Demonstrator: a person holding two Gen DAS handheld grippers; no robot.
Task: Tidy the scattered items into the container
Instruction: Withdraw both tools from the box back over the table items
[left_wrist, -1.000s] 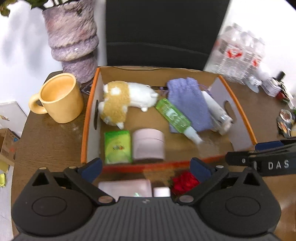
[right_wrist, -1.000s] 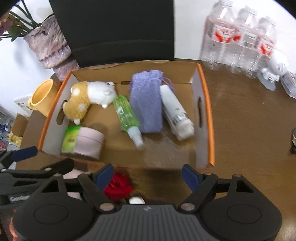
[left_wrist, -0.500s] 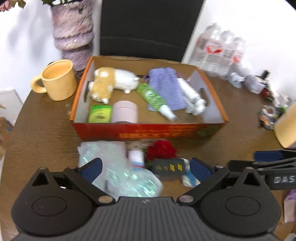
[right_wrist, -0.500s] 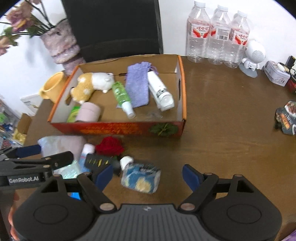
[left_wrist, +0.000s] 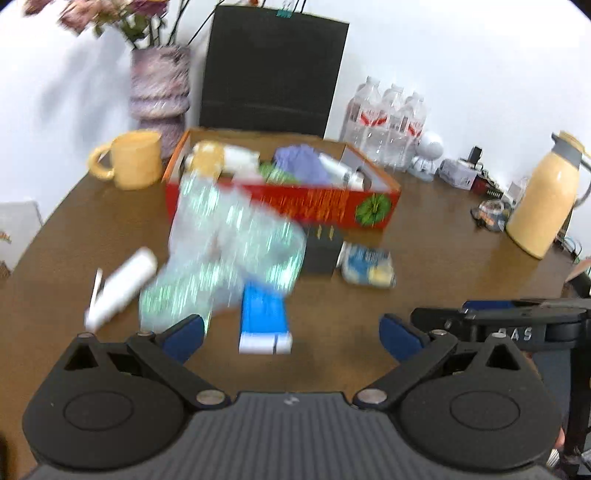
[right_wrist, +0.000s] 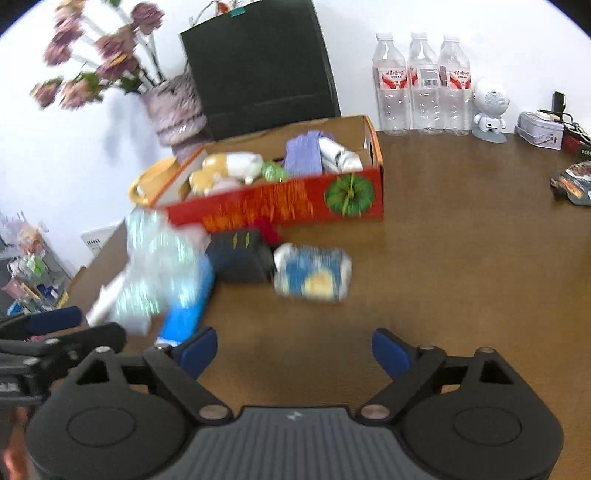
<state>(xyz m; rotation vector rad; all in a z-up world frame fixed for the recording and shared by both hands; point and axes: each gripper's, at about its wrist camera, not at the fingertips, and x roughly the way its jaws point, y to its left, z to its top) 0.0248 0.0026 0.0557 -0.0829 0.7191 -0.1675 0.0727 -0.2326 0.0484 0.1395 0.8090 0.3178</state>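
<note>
**A:** Left wrist view: your left gripper is spread with nothing in it. The red cardboard box is already part filled, but a crinkly plastic bag, white tube, blue-and-white tube and black box lie loose on the table in front of it. You're between picks, I'd say.

**B:** Right wrist view: your right gripper is opening, nothing between the jaws. The blue-and-yellow packet sits straight ahead, apart from the pile. Probably go for that: drop down, straddle it, squeeze gently, it looks soft.
</note>
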